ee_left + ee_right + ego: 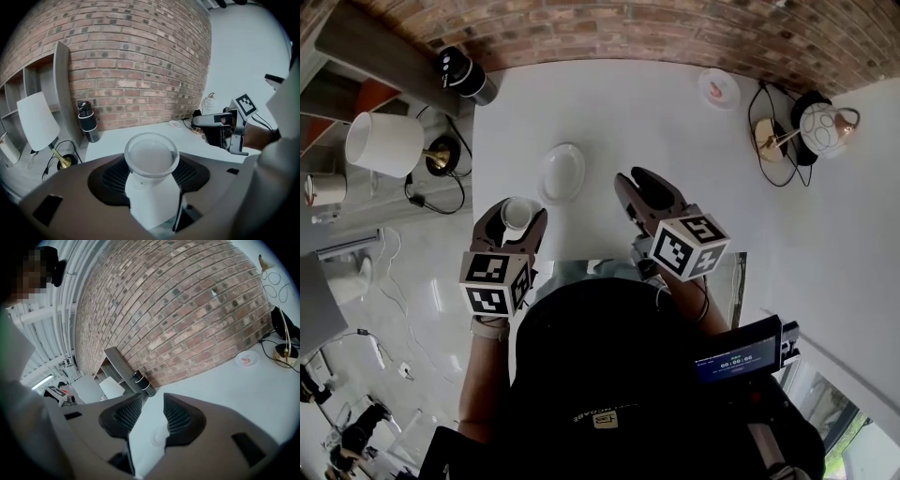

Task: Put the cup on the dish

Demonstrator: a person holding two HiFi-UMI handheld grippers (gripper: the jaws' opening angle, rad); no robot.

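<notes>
A white cup (517, 214) sits upright between the jaws of my left gripper (516, 221), which is shut on it near the table's front left edge. In the left gripper view the cup (151, 161) fills the middle, its mouth facing up, with the pads against its sides. The white dish (561, 172) lies on the white table (675, 141), a little beyond and to the right of the cup. My right gripper (636, 184) hovers right of the dish, jaws apart and holding nothing. The dish (158, 437) shows faintly in the gap of that gripper (151, 402).
A black-and-white bottle (464, 75) stands at the table's far left corner. A small pink-marked saucer (718, 88) and a round lamp on a gold base (820, 127) with cables sit at the far right. A white lampshade (384, 142) stands off the table's left edge.
</notes>
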